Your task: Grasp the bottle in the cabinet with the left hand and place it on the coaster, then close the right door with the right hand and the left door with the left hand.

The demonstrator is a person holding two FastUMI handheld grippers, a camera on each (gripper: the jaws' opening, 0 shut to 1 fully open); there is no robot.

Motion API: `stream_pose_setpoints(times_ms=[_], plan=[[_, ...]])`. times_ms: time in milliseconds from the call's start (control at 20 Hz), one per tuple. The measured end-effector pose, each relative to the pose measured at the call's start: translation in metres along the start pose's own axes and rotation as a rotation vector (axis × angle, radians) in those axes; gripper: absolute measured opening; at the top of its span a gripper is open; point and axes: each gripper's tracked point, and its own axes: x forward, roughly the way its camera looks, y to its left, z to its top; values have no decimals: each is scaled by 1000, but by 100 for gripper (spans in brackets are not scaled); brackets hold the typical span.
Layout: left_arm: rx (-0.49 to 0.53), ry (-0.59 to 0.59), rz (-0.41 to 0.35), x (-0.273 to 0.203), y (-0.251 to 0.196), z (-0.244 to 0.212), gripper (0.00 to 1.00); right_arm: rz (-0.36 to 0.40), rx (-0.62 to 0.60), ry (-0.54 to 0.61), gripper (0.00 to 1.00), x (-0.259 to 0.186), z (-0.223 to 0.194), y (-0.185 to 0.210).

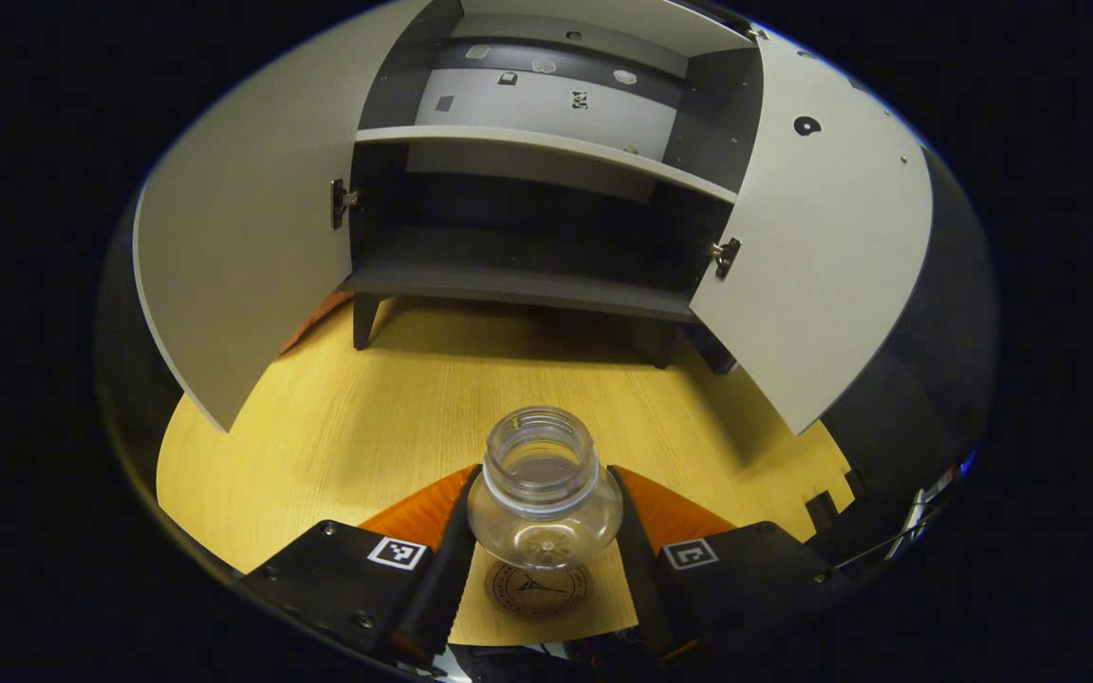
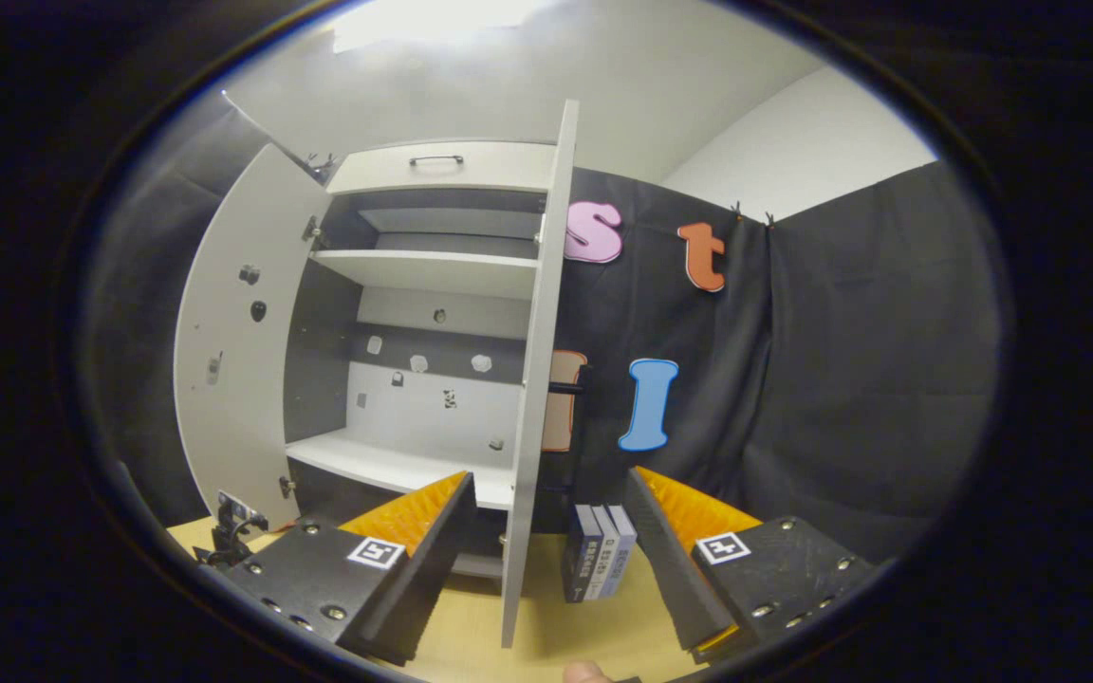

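Grey-white boards make up the cabinet [image 1: 546, 190], which stands on short dark legs at the far side of the pale wooden table [image 1: 338, 427]. Both of its doors stand wide open in the left gripper view: the left door [image 1: 243, 247] swung out to the left, the right door [image 1: 822, 256] swung out to the right, each on dark hinges. Its dark lower compartment and the shelf above it lie exposed.

In the right gripper view the right door [image 2: 537, 379] is seen edge-on, running almost straight up through the middle, with the cabinet's shelves to its left. A few small books [image 2: 599, 564] stand upright on the table just right of that edge.

Nearest in the left gripper view, the clear bottle [image 1: 545, 493] stands upright, long axis vertical, its open threaded mouth pointing up. It sits between the two dark pads of the left gripper [image 1: 544, 531], which are parted about as wide as the bottle's body, each close against a side; whether both actually press on it cannot be told. The round printed coaster [image 1: 537, 588] lies on the table right under the bottle's base, on the near side; contact between them cannot be judged.

The right gripper [image 2: 551, 541] has its fingers spread wide, with the door's edge passing between them and nothing clamped.
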Motion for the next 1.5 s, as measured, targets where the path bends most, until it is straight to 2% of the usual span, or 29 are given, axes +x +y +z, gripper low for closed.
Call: stream_pose_setpoints(times_ms=[50,250,350,750,850,950,1150,1300,1500], plan=[[17,13,-1,-1,-1,-6,76,-4,0,1,94,0,0,-2],[93,56,-1,-1,-2,-23,76,-10,13,9,96,1,-4,-3],[96,70,-4,-3,-3,-30,76,-7,14,8,94,2,-4,-1],[111,75,-7,-8,-10,-40,76,4,7,15,96,5,-8,2],[122,71,0,-7,-10,-40,77,6,11,19,94,5,-10,2],[126,93,19,-6,-8,-45,79,6,12,21,96,6,-11,1],[142,66,5,-8,-15,-39,80,-2,15,25,94,7,-14,-2],[154,61,14,-12,-16,-33,82,-1,30,30,96,7,-18,-2],[157,35,17,-22,-19,-19,79,7,29,26,94,9,-17,0]])
